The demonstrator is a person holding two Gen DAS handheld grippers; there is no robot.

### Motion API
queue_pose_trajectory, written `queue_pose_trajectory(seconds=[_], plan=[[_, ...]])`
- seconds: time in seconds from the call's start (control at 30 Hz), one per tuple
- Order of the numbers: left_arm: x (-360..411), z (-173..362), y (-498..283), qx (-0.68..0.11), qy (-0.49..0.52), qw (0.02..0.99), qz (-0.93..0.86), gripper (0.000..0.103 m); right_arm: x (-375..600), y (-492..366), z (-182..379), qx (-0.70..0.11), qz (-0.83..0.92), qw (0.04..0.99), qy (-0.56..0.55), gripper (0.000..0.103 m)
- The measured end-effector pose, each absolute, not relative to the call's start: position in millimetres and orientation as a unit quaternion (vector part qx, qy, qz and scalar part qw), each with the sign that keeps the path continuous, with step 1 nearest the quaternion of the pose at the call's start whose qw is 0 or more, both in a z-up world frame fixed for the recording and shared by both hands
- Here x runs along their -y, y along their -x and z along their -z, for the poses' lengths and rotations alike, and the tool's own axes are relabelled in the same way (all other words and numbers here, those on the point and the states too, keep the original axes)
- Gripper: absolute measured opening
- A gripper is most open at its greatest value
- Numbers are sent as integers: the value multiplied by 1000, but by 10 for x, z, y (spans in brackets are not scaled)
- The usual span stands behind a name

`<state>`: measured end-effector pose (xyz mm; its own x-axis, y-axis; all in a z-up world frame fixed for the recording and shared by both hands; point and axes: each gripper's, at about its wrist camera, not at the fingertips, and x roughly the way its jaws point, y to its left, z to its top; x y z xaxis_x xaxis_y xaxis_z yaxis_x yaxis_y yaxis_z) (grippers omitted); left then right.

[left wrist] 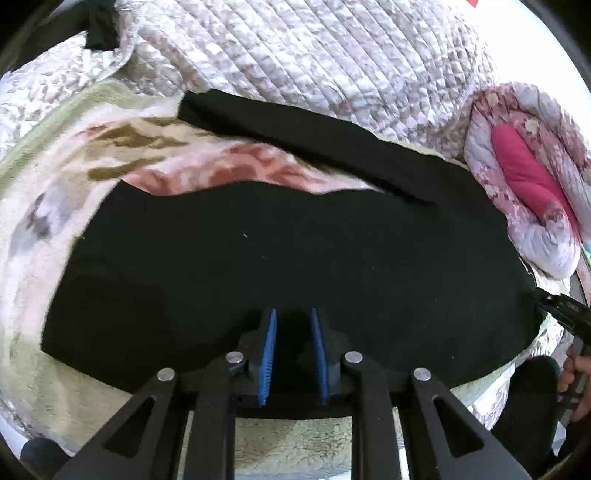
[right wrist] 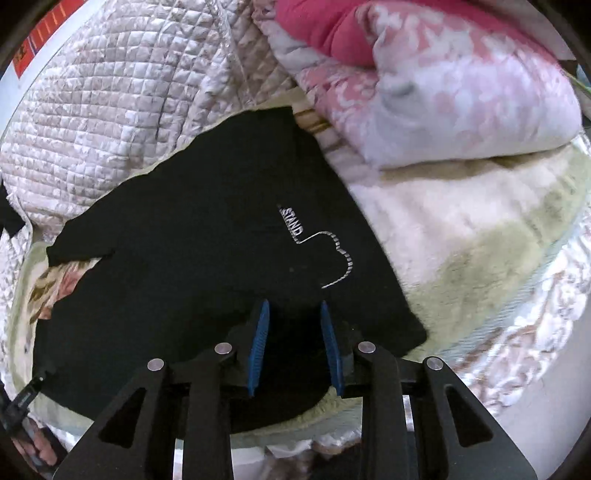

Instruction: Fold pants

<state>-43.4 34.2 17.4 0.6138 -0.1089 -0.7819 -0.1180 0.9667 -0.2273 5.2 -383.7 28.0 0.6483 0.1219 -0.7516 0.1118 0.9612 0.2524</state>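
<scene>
Black pants (left wrist: 280,258) lie spread on a floral fleece blanket (left wrist: 74,177), one leg (left wrist: 295,129) stretching to the far left. In the right wrist view the pants (right wrist: 192,236) show a white "STAND" print (right wrist: 293,223). My left gripper (left wrist: 293,314) is open, its blue pads (left wrist: 267,350) just above the pants' near edge, with black cloth between them. My right gripper (right wrist: 293,306) is open over the pants' near right corner, with cloth between its pads (right wrist: 258,343). The right gripper also shows at the right edge of the left wrist view (left wrist: 565,314).
A quilted pale bedspread (left wrist: 314,55) lies behind the pants. A rolled pink floral duvet (left wrist: 528,177) sits to the right, close to the pants; it also shows in the right wrist view (right wrist: 443,92). A dark garment (left wrist: 98,26) lies at far left.
</scene>
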Motion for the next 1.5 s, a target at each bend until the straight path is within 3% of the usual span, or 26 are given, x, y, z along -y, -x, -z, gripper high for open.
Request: queue_pose_trajectory(seconds=[0.27,0.37,0.8,0.93,1.5], plan=[[-571,-163,418,-440,135,886,-48,27,3381,-11,-418,-405,-74,907,-90,30],[-495,-190,502,-438,124,890,-40,27,3147,-28,-309,-420,-101,899,-72,40],[-25,-385,564,-427,86,900,0,29,2591,191,-118,-442,-164,882,-9,40],[81,-444,549,-422,78,903,12,31,2517,241,-155,-439,-172,882,-1,47],[124,-441,187,-428,68,901,20,33,2487,-84,-178,-444,-176,878,-1,47]])
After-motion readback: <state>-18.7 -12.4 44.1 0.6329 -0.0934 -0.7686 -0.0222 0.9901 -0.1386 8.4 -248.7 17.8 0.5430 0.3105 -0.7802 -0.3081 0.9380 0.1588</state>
